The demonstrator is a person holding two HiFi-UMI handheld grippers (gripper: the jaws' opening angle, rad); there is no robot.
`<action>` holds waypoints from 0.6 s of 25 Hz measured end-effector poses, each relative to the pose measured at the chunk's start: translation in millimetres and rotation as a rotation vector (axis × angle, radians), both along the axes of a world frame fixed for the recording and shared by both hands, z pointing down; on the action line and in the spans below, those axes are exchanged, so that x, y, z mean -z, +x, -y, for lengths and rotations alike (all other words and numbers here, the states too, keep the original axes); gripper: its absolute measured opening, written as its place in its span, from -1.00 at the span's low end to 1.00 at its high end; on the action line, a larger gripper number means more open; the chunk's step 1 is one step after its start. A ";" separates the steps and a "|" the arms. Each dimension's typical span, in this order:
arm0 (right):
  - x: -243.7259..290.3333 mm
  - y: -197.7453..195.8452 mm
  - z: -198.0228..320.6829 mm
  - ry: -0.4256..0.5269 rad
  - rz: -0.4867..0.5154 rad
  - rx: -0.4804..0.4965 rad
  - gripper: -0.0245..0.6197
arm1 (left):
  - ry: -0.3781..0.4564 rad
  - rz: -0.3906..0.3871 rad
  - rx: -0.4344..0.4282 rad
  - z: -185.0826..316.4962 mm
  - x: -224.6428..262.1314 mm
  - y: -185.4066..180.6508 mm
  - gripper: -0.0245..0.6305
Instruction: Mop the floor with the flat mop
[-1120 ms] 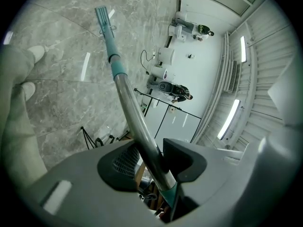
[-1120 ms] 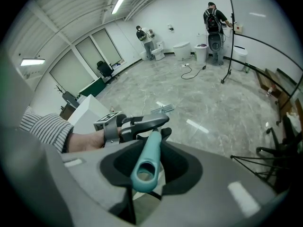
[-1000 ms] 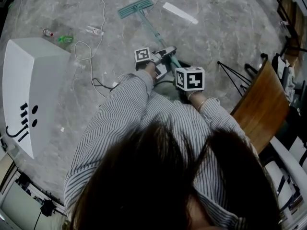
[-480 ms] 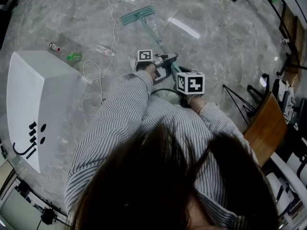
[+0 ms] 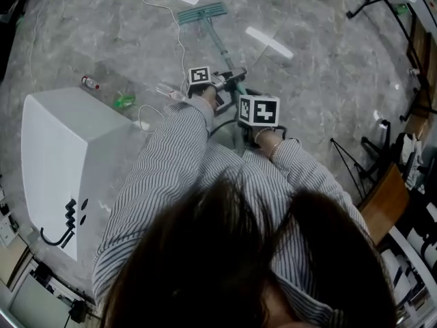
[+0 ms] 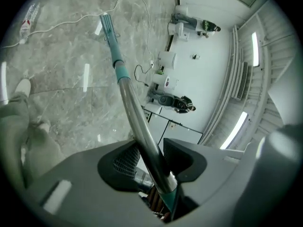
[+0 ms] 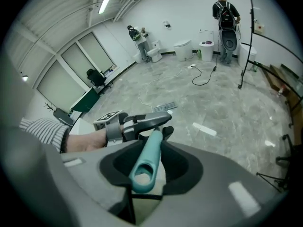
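The flat mop lies with its teal head (image 5: 202, 12) on the grey floor, far ahead of me. Its pole (image 5: 220, 49) slants back to both grippers. My left gripper (image 5: 231, 79) is shut on the metal pole (image 6: 137, 122), its jaws pressed on either side; the mop head (image 6: 107, 23) shows small at the far end. My right gripper (image 5: 240, 126) sits just behind, mostly hidden under its marker cube. It is shut on the teal handle end (image 7: 144, 167), whose hanging hole faces the camera. The left gripper (image 7: 142, 122) shows just ahead in the right gripper view.
A white cabinet (image 5: 68, 156) stands at the left. A small bottle (image 5: 89, 83), a green object (image 5: 124, 101) and a white cable (image 5: 181, 41) lie near the mop's path. White strips (image 5: 270, 42) mark the floor. A wooden chair (image 5: 386, 197) and stands are at the right. People (image 7: 227, 13) stand far off.
The mop head has slid forward over the floor, past the white strip and closer to the cable. Both grippers moved forward with the pole; the cabinet and chair have dropped back in view.
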State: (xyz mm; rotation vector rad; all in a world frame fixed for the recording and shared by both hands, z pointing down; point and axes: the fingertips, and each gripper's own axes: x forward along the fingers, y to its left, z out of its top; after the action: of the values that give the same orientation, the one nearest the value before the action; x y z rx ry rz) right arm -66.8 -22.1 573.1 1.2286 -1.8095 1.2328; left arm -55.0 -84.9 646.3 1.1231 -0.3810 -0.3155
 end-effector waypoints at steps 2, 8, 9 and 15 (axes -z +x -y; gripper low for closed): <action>-1.8 -22.6 33.5 0.003 0.004 -0.011 -0.56 | -0.007 -0.012 0.087 34.1 -1.8 -25.8 -0.45; -10.5 -67.9 129.3 0.014 -0.012 0.010 -0.56 | 0.011 0.024 0.229 128.0 -11.0 -82.1 -0.43; -12.3 -73.3 144.6 0.014 -0.013 0.014 -0.55 | 0.016 0.033 0.223 143.5 -11.1 -87.6 -0.42; -21.1 -111.8 252.7 0.019 0.003 0.035 -0.55 | 0.017 0.022 0.255 251.9 -18.3 -127.2 -0.42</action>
State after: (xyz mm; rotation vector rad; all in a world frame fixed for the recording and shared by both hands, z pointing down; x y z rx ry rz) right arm -178.6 -274.8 594.3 1.2008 -1.8405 1.2011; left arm -182.1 -336.8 664.5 1.0968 -0.5429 -0.5316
